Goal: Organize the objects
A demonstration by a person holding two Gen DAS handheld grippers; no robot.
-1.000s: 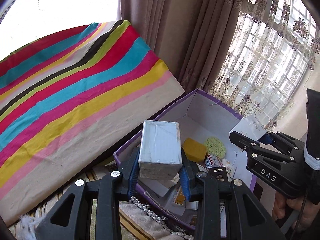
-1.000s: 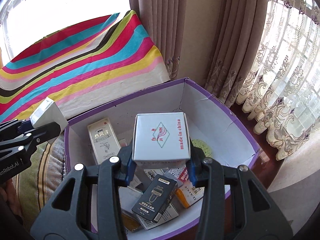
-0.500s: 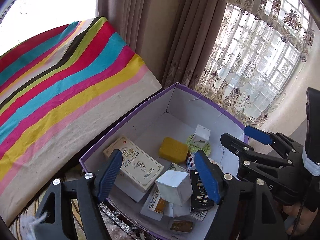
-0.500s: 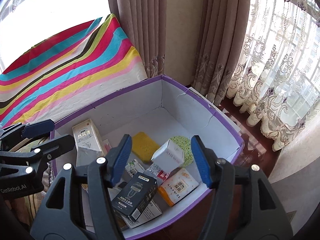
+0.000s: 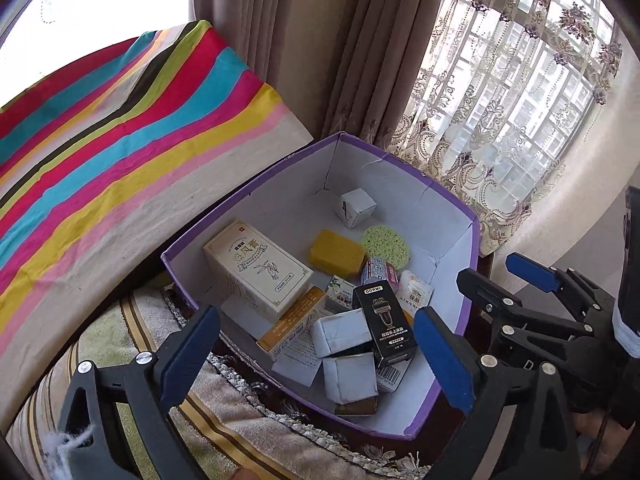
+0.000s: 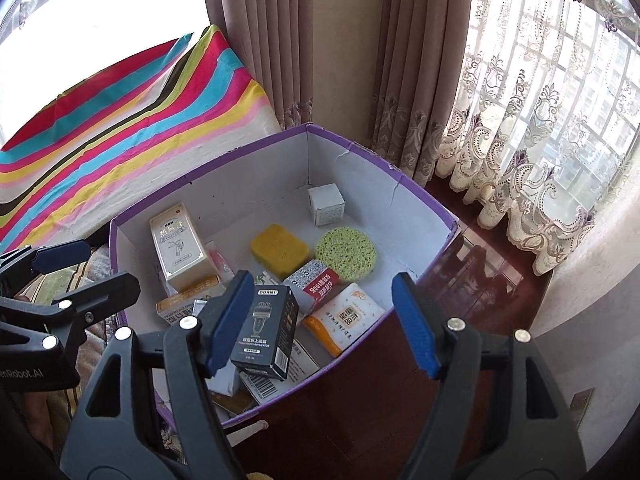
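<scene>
Both grippers, left and right, jaws just opened, empty, hover above the purple-rimmed cardboard box mid-frame. Pull each straight back, clearing that rim before the next pick.

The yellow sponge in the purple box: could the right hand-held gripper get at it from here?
Probably yes. The yellow sponge lies uncovered on the box floor with nothing on top, and the right hand-held gripper hangs above the open box, its jaws just opened and empty.

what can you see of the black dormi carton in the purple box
The black DORMI carton is a slim, glossy cardboard box with white lettering, an applicator picture and a barcode on one side. It is closed and lies tilted atop the pile at the near end of the purple white-lined cardboard box, resting on grey-white wrapped blocks.
</scene>
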